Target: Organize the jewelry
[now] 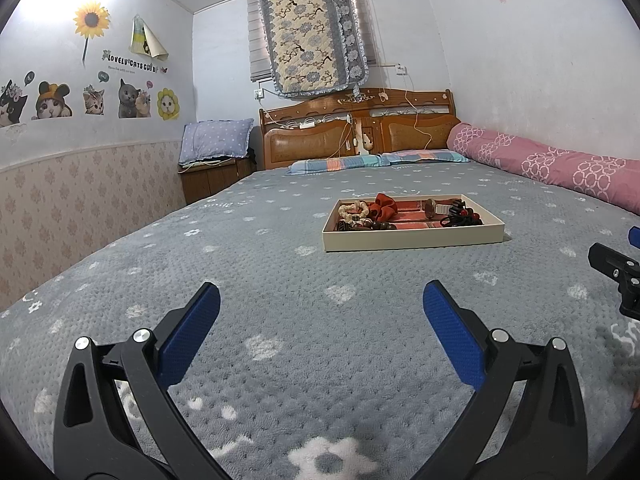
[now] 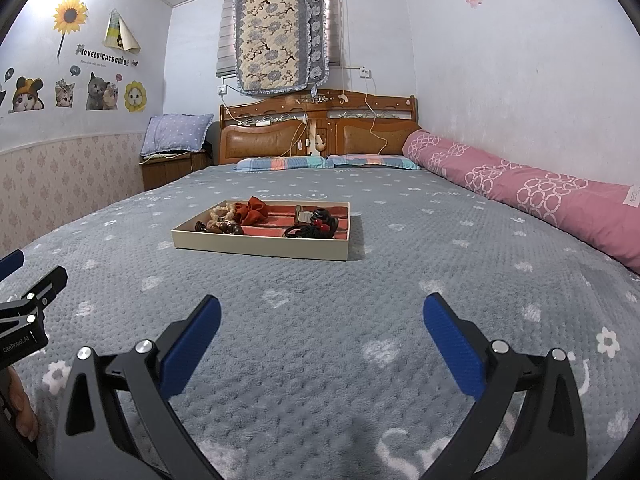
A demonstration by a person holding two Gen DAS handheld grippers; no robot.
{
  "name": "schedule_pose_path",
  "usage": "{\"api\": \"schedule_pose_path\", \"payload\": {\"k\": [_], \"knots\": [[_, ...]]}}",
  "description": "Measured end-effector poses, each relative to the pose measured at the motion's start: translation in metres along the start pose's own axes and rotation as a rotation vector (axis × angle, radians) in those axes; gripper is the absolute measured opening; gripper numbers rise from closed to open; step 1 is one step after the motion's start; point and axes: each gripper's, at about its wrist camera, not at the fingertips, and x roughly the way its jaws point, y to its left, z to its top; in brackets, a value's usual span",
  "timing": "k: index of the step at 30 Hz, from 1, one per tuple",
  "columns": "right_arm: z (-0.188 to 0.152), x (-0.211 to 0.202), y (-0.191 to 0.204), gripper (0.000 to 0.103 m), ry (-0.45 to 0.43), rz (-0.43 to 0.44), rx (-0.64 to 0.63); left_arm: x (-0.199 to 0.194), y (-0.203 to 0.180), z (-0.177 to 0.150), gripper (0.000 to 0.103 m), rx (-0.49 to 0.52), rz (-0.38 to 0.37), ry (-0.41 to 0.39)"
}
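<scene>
The jewelry tray [image 1: 412, 236] lies ahead on the bed [image 1: 280, 280], long axis crosswise, right of the left tool [image 1: 321, 312] and left of the right tool [image 2: 322, 320], both spread apart and empty.

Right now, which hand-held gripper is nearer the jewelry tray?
Roughly level; neither is clearly nearer. The left hand-held gripper sits back from the tray, which lies ahead to its right. The right hand-held gripper has it ahead to its left. Both open, empty.

One tray [image 2: 256, 246] sits on one bed [image 2: 320, 280]; it holds one red scrunchie [image 2: 256, 210] and one cream bead bracelet [image 2: 220, 213]. Two grippers are visible, left gripper [image 1: 320, 300] and right gripper [image 2: 320, 308]. Two flat pillows [image 2: 286, 163] and one pink bolster [image 2: 520, 188] lie at the bed's edges.
</scene>
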Motion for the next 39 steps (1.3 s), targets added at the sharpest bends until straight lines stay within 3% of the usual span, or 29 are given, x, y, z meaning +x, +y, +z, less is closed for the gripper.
{"api": "schedule_pose_path", "payload": {"k": [39], "knots": [[-0.0001, -0.0004, 0.0001, 0.099, -0.002, 0.001, 0.0, 0.0025, 0.0032, 0.0003, 0.098, 0.004, -0.004, 0.011]]}}
